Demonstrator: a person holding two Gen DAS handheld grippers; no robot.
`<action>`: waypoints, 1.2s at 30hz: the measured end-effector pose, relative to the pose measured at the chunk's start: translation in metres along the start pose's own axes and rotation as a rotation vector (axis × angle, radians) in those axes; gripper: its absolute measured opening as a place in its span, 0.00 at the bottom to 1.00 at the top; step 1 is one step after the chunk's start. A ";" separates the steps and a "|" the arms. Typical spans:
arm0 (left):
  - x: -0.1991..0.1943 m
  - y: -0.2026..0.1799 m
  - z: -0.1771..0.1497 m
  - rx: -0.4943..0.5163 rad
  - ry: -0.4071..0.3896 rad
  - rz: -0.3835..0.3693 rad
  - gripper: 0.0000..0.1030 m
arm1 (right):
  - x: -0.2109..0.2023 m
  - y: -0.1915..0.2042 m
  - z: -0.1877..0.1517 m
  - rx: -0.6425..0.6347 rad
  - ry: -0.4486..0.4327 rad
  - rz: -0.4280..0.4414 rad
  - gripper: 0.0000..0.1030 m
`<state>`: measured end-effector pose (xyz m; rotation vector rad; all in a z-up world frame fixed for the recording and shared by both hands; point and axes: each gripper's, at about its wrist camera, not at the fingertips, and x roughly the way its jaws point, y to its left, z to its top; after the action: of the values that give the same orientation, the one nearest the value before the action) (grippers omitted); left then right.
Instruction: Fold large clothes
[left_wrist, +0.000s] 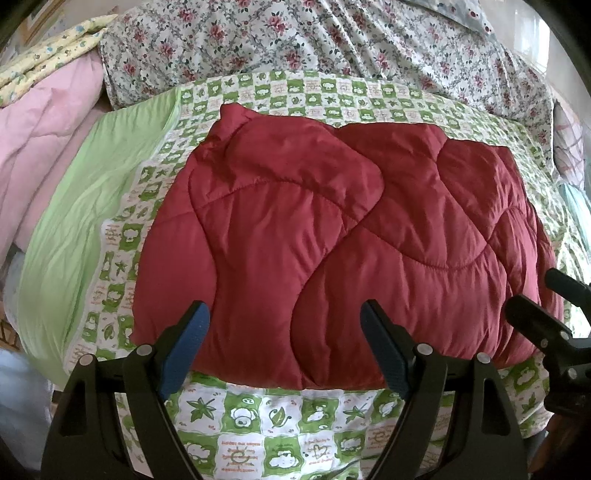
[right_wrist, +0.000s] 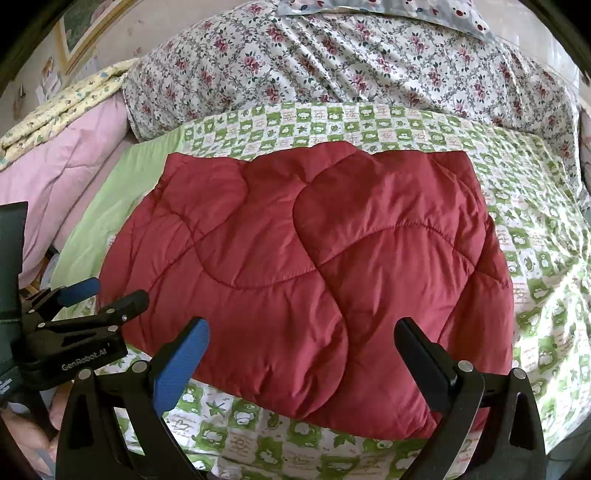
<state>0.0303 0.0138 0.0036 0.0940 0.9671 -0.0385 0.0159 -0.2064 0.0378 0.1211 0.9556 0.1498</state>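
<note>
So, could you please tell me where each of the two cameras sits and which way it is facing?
Left wrist: sits on the left tool, looking forward and down over the red quilted garment on the green checked sheet; its own open fingers show, the right tool at the right edge.
Right wrist: sits on the right tool, same downward aim; its open fingers show, the left tool at the left edge.
Shared: garment, sheet, floral bedding.

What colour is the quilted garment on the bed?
Dark red quilted garment, clearest in the right wrist view.
</note>
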 end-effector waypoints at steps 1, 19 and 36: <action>0.001 0.000 0.000 0.000 0.001 -0.001 0.82 | 0.000 0.000 0.000 0.001 0.000 -0.001 0.98; 0.005 -0.001 0.000 0.008 0.009 -0.005 0.82 | 0.004 -0.004 -0.001 -0.001 0.010 0.001 0.98; 0.005 -0.002 0.000 0.017 0.012 -0.010 0.82 | 0.003 -0.004 0.000 -0.002 0.012 0.002 0.98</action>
<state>0.0335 0.0120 -0.0007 0.1054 0.9798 -0.0559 0.0179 -0.2102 0.0341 0.1197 0.9670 0.1528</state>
